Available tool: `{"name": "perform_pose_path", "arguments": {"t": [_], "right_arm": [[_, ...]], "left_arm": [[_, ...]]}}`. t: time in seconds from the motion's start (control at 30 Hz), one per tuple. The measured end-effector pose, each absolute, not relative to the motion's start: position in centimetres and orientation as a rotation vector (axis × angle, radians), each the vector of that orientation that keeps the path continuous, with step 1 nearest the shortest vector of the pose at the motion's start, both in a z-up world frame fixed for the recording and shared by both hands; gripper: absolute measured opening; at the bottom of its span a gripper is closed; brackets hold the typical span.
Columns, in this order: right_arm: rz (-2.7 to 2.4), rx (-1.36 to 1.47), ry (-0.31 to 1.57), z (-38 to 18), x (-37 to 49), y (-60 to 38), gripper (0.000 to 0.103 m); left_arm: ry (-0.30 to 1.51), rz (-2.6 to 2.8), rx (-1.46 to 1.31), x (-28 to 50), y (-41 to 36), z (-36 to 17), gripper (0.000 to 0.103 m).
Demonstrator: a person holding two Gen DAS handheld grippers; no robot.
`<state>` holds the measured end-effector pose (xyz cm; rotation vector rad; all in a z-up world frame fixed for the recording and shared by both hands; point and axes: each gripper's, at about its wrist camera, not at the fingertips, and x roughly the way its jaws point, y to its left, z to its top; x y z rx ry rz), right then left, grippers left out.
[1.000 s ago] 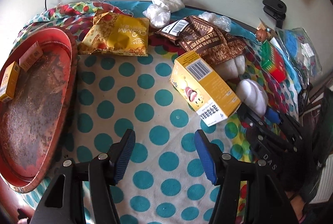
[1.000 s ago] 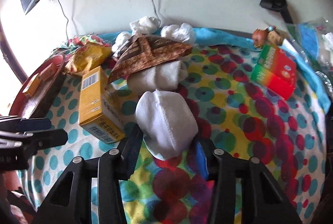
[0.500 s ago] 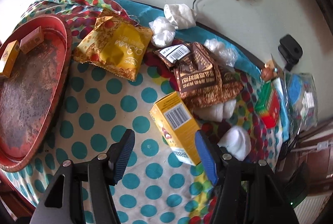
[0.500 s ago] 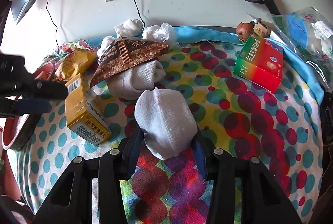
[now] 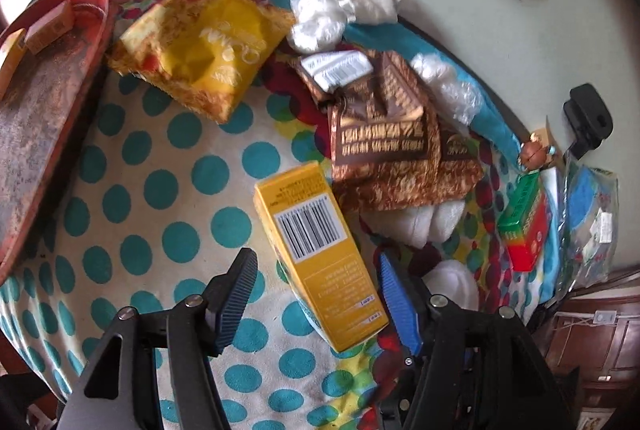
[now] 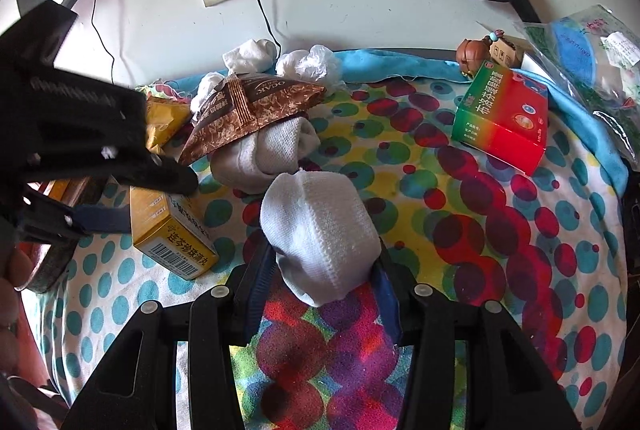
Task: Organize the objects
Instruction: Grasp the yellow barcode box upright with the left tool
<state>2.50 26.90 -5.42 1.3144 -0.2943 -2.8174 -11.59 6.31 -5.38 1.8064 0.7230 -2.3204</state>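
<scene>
Nearest, between the open fingers of the left gripper point(image 5: 314, 304): the yellow box point(image 5: 320, 254), flat on the dotted cloth point(image 5: 152, 190), long axis running near-to-far and skewed left, pads not yet touching its sides. Pointing steeply down over it. To the right, right gripper point(image 6: 324, 294) around a rolled white sock point(image 6: 320, 234), jaws opening. Far left: red tray point(image 5: 36, 134), likely destination
</scene>
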Motion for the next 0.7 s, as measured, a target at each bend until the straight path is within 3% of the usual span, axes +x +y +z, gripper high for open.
{"name": "perform_pose_path", "arguments": {"t": [0.17, 0.3, 0.7], "right_arm": [[-2.818, 1.315, -0.296, -5.3, 2.5, 26.8, 0.046], [-2.821, 1.32, -0.284, -5.2, 2.5, 26.6, 0.046], [-2.832, 1.333, -0.253, -5.2, 2.5, 26.1, 0.047]], "left_arm": [[0.66, -2.396, 1.747, -11.4, 6.5, -5.8, 0.063], [0.589, -2.446, 1.747, -11.4, 6.6, -5.9, 0.029], [0.33, -2.617, 1.694, -8.6, 6.6, -4.8, 0.029]]}}
